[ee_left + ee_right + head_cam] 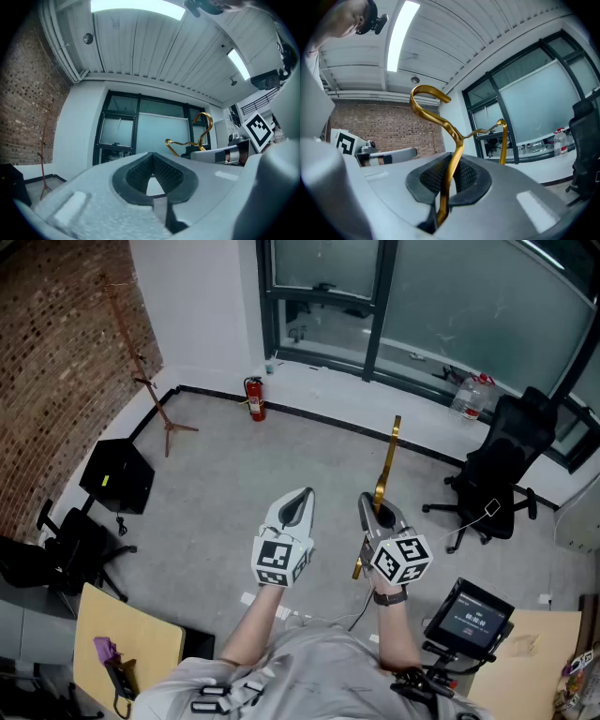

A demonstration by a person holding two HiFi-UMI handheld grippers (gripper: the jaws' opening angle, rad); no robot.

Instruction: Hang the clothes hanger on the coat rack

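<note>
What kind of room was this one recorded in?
Probably an office or lab room: a dark-framed glass wall, a black office chair on a bare floor, and a fire extinguisher by the wall.

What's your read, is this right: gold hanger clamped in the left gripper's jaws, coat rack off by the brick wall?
Wrong gripper. The gold hanger is clamped in the jaws of the right gripper, as the right gripper view shows; the left gripper is shut on nothing. The coat rack does stand by the brick wall.
</note>
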